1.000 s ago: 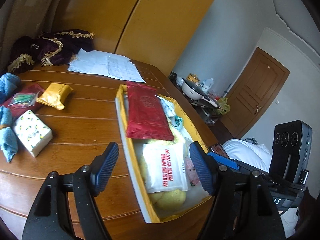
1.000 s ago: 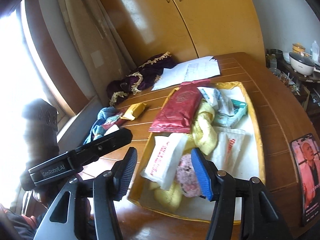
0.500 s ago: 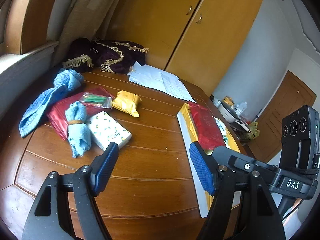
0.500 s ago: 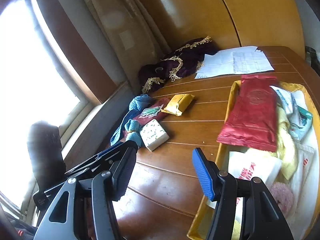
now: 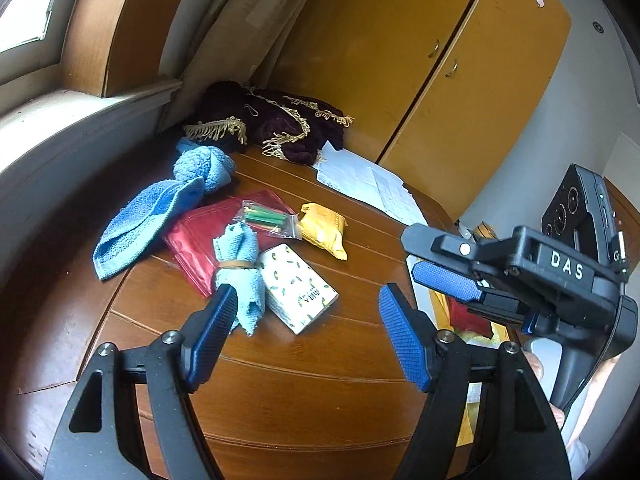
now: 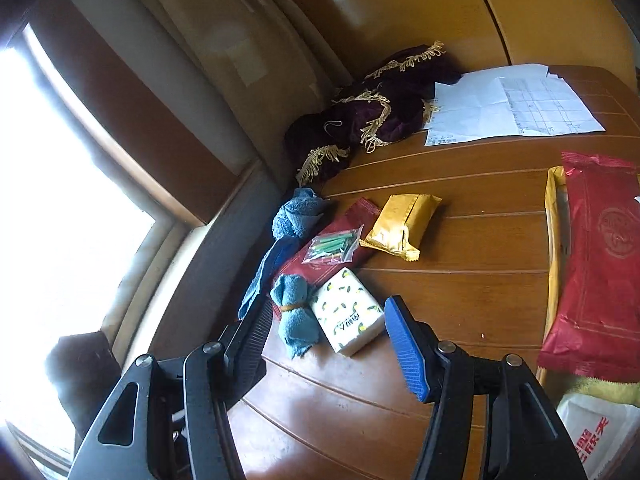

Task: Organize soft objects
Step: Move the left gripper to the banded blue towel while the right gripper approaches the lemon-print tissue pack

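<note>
Loose items lie on the wooden table (image 5: pixel 320 392) ahead of both grippers. A rolled blue cloth (image 5: pixel 240 264) (image 6: pixel 294 312) bound with a rubber band rests beside a white tissue pack (image 5: pixel 298 286) (image 6: pixel 348 316) with a lemon print. Behind them are a yellow pack (image 5: pixel 324 230) (image 6: pixel 404 224), a flat red pack (image 5: pixel 200 240), a small bag of green sticks (image 5: pixel 268 218) and a blue towel (image 5: pixel 148 220) (image 6: pixel 296 212). My left gripper (image 5: pixel 308 332) is open and empty, just short of the cloth and tissue pack. My right gripper (image 6: pixel 328 340) is open too, with the tissue pack seen between its fingers.
At the right, a yellow tray (image 6: pixel 554 240) holds a large red pack (image 6: pixel 600 264), a yellow towel (image 6: pixel 608 390) and a white pack (image 6: pixel 600 432). A purple fringed cloth (image 5: pixel 272 120) and papers (image 6: pixel 512 104) lie at the back. A window sill runs along the left.
Both views have swung left, away from the tray and onto the loose pile. The grippers now sit closer to the rolled cloth and tissue pack. Both stayed open and empty.
</note>
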A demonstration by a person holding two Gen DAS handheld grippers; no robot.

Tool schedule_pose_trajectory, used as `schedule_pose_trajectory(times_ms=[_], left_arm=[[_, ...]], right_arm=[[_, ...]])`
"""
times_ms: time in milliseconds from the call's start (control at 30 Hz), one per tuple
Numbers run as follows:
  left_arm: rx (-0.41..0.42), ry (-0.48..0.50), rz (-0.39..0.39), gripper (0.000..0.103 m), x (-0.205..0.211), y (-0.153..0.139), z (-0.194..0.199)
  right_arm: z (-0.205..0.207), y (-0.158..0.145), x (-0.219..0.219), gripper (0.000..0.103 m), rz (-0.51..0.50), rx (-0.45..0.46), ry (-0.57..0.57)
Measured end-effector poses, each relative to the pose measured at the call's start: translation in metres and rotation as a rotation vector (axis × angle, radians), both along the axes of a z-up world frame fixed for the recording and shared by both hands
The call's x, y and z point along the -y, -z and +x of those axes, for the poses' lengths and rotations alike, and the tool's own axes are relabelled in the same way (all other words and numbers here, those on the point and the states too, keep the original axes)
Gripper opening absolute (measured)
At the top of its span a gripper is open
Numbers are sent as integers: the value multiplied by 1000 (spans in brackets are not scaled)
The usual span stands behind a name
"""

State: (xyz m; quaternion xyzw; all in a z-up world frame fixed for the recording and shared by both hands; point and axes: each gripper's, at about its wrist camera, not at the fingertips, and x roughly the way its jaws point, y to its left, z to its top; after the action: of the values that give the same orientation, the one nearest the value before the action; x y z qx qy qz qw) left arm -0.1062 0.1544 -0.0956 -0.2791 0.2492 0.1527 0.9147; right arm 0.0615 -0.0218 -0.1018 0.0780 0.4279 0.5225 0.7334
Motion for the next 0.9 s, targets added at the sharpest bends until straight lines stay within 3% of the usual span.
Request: schedule_pose_trajectory(times_ms=[367, 900], left_arm=[[-44, 6, 9, 73, -4, 8, 3], [-101, 7, 29, 73, -6, 16, 13]], right_arm=[[6, 23, -21, 61, -32, 51, 48], [15, 38, -22, 61, -46, -27, 42]])
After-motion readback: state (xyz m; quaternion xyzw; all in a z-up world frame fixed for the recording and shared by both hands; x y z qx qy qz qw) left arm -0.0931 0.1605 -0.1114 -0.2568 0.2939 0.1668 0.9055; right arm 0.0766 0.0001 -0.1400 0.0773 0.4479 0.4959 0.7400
